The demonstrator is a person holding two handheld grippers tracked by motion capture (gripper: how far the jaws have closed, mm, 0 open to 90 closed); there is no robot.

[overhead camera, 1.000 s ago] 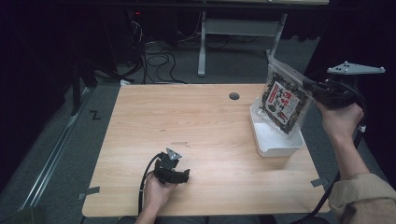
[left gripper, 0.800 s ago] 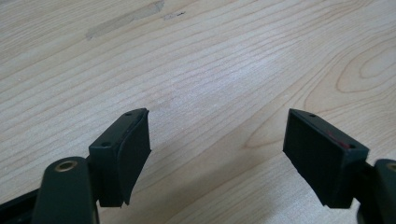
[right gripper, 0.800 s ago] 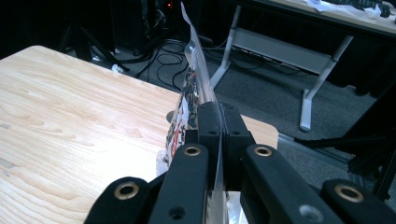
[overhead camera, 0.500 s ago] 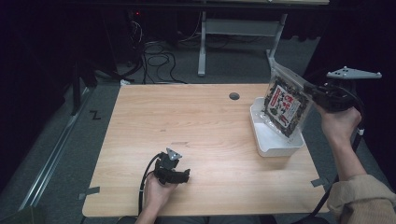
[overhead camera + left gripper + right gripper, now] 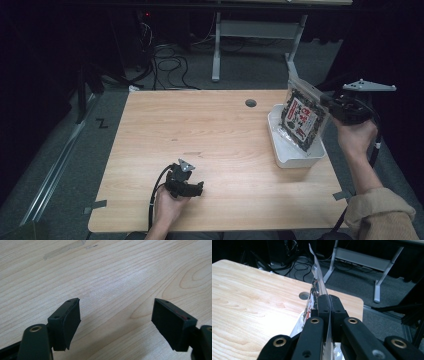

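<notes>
A clear plastic packet [image 5: 301,119] with dark contents and a red and white label hangs upright over the white tray [image 5: 278,148] at the table's right side, its lower edge down in the tray. My right gripper [image 5: 327,103] is shut on the packet's right edge; in the right gripper view the packet [image 5: 318,291] runs edge-on between the closed jaws of the right gripper [image 5: 328,302]. My left gripper [image 5: 186,168] rests in a hand near the table's front edge. In the left gripper view the left gripper [image 5: 116,315] stands open over bare wood, nothing between its fingers.
The wooden table [image 5: 210,130] has a round cable hole [image 5: 250,103] near its back edge, left of the tray. Tape strips [image 5: 95,206] mark the front corners. Cables and a metal stand's legs [image 5: 218,55] lie on the floor behind the table.
My right gripper has sunk a little with the packet, bringing the packet's lower edge deeper into the white tray. The left gripper has stayed where it was.
</notes>
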